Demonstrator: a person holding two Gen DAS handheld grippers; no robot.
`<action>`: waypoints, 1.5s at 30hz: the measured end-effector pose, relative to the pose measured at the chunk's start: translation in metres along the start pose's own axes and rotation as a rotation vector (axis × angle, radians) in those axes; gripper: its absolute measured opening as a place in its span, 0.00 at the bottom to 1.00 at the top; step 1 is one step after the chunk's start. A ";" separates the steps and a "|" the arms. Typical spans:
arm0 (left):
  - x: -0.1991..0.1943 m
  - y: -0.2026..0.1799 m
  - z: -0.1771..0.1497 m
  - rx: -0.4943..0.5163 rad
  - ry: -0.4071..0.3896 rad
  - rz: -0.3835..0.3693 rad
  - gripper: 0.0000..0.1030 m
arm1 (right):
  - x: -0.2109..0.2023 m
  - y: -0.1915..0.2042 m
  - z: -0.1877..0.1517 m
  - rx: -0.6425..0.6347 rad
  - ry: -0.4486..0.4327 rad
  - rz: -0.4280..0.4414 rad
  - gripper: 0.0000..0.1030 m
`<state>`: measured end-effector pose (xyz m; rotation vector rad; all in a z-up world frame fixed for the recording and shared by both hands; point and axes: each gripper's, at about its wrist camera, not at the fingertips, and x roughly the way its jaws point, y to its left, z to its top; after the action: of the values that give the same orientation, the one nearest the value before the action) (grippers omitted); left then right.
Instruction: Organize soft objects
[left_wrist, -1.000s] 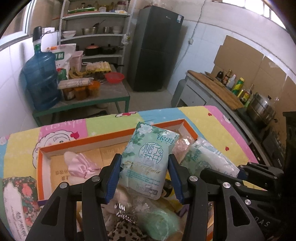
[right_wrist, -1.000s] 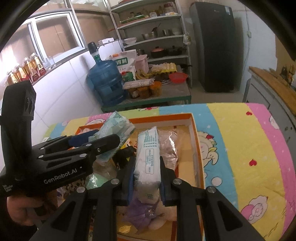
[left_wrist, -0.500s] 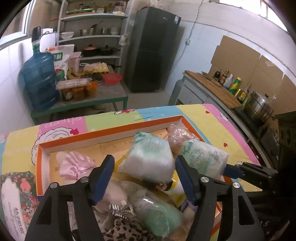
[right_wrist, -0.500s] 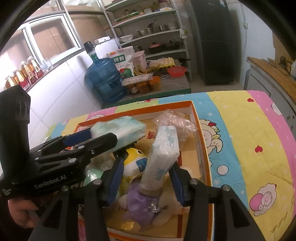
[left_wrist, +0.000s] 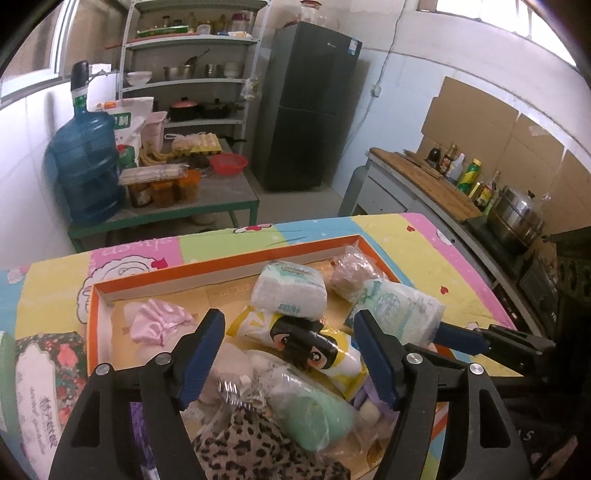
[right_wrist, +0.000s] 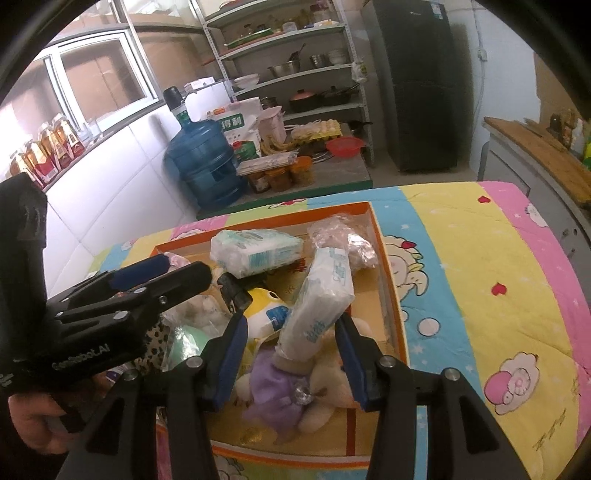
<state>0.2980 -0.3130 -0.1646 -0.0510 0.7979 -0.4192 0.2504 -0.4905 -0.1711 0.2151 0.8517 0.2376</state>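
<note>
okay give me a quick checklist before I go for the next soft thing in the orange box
1. Left hand-held gripper open, nothing held: ok.
2. Right hand-held gripper open: ok.
3. Tissue pack between the right one's fingers, leaning on the plush pile, settled: cannot tell.
4. Other tissue pack inside orange box: ok.
5. Items arranged neatly, not heaped: not ok.
6. The two units clear of each other: ok.
</note>
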 end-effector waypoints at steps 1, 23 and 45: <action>-0.003 -0.001 -0.001 0.001 -0.003 0.004 0.72 | -0.003 -0.001 -0.001 0.003 -0.004 -0.003 0.48; -0.112 0.020 -0.022 -0.004 -0.110 0.005 0.71 | -0.072 0.060 -0.017 -0.014 -0.126 -0.081 0.48; -0.296 0.079 -0.078 0.025 -0.283 0.142 0.71 | -0.179 0.222 -0.080 -0.088 -0.336 -0.320 0.48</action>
<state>0.0864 -0.1185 -0.0330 -0.0295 0.5137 -0.2795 0.0486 -0.3237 -0.0322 0.0319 0.5299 -0.0611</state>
